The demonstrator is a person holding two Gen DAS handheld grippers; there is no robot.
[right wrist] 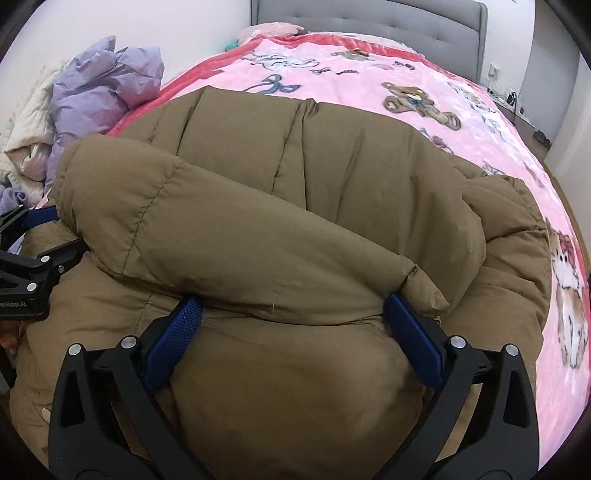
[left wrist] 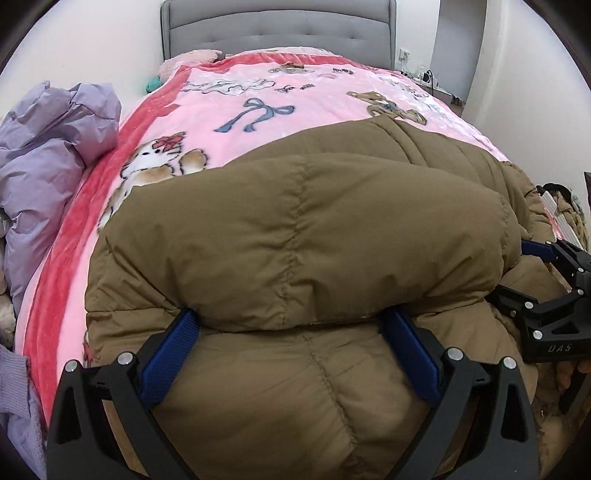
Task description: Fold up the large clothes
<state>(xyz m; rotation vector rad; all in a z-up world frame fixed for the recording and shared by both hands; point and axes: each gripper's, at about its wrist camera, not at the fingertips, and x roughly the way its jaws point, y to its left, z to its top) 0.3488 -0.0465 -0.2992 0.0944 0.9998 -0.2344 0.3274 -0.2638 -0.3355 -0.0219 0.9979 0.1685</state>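
Observation:
A brown puffer jacket (left wrist: 295,229) (right wrist: 280,206) lies folded on the pink cartoon blanket (left wrist: 280,107) (right wrist: 388,81) of a bed. A thick padded fold is rolled over its near part. My left gripper (left wrist: 290,317) stands wide open. Its blue fingertips (left wrist: 184,328) are tucked under the edge of that fold, with jacket bulging between them. My right gripper (right wrist: 293,302) is just as wide, and its blue fingertips (right wrist: 400,314) sit under the same fold further right. Each gripper shows at the edge of the other's view: the right gripper (left wrist: 517,273) and the left gripper (right wrist: 55,232).
A crumpled lilac puffer jacket (left wrist: 48,166) (right wrist: 107,85) lies along the bed's left side, with cream clothing (right wrist: 26,147) beside it. A grey padded headboard (left wrist: 277,29) (right wrist: 369,18) stands at the far end. Cables and small items (left wrist: 424,77) sit by the right wall.

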